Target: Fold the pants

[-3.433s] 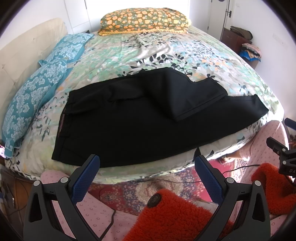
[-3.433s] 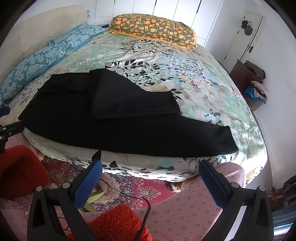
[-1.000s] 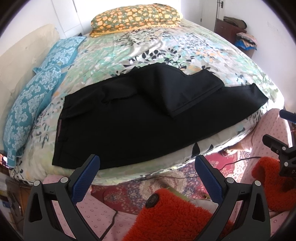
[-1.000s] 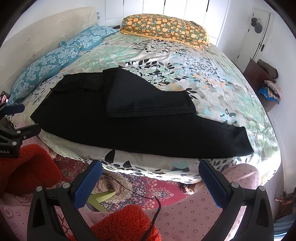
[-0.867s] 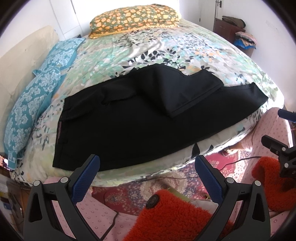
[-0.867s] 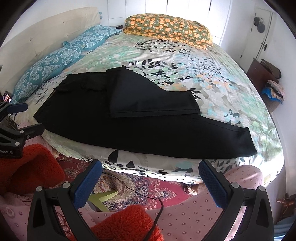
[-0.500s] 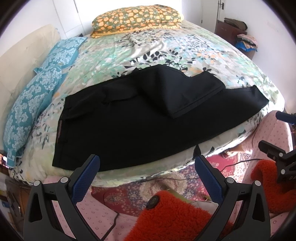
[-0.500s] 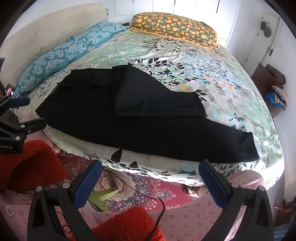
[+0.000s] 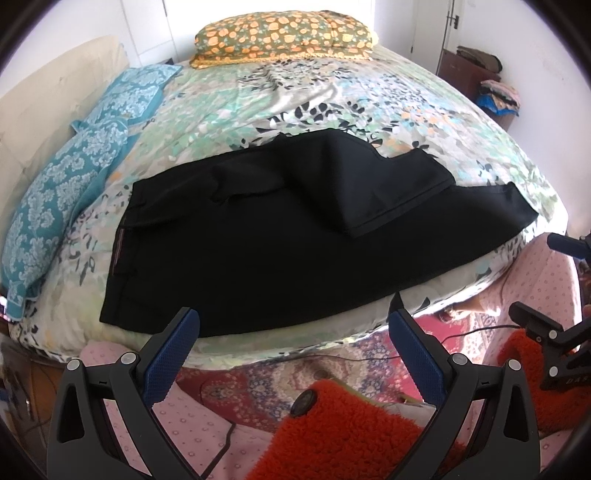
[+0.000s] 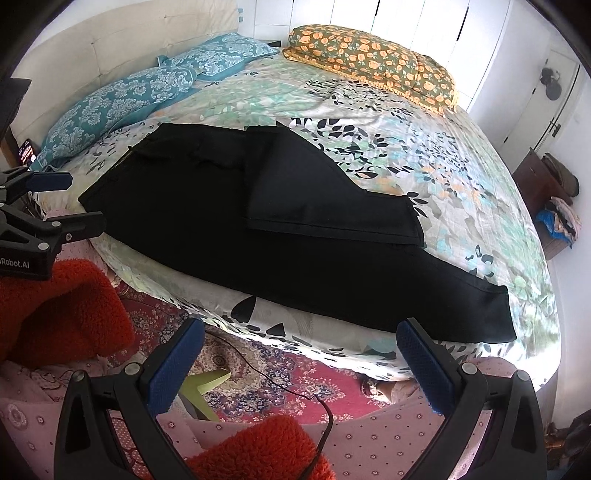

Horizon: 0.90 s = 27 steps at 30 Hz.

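Black pants [image 9: 280, 236] lie spread along the near edge of a floral bedspread [image 9: 332, 96], waistband to the left, one leg stretched right and the other leg folded back over it. In the right wrist view the pants [image 10: 295, 236] run from upper left to lower right, hem near the bed's corner. My left gripper [image 9: 293, 325] hovers open just short of the bed edge, nothing between its blue pads. My right gripper [image 10: 301, 334] is also open, held off the bed above the carpet. Each gripper shows at the side of the other's view.
Two blue patterned pillows [image 9: 62, 184] line the left side and an orange flowered pillow [image 9: 284, 35] lies at the far end. A red patterned carpet [image 10: 280, 373] with a black cable covers the floor. Fuzzy red sleeves [image 9: 343, 432] and pink dotted fabric sit below. A dresser [image 10: 546, 192] stands right.
Both grippers have shifted slightly nearer the bed and the views have swung a little. The pants have not moved and both grippers stay open.
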Motion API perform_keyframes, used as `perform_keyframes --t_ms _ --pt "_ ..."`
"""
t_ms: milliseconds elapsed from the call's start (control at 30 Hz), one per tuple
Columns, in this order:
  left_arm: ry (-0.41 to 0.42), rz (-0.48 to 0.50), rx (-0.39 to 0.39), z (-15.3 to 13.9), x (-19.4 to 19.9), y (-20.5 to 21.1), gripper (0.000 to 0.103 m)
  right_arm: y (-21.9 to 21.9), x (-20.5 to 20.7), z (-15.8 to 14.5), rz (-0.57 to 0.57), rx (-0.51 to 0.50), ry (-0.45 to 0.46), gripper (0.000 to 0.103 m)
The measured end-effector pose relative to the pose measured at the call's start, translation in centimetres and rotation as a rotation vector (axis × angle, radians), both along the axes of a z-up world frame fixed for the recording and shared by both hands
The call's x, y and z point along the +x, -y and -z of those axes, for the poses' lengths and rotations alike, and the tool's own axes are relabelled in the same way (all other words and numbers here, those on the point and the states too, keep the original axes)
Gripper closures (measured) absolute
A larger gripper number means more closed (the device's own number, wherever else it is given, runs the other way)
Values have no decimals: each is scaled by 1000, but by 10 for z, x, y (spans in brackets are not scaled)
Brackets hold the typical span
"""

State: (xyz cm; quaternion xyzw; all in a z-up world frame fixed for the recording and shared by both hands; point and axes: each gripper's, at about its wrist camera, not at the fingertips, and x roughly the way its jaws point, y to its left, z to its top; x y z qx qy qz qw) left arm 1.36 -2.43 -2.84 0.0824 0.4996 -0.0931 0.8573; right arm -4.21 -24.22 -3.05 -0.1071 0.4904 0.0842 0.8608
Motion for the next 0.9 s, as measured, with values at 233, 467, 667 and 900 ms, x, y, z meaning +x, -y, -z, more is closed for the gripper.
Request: perform_keyframes --t_ms 233,467,667,900 --pt "11 -2 7 -2 2 0 1 0 1 2 -7 14 -2 0" --pt "94 -48 11 -14 14 -6 1 8 7 -1 2 59 8 0" --pt "179 -130 -63 -31 24 -26 1 42 41 -16 -11 264 34 0" --pt "113 -174 -66 -15 32 -35 1 136 183 6 11 84 103 0"
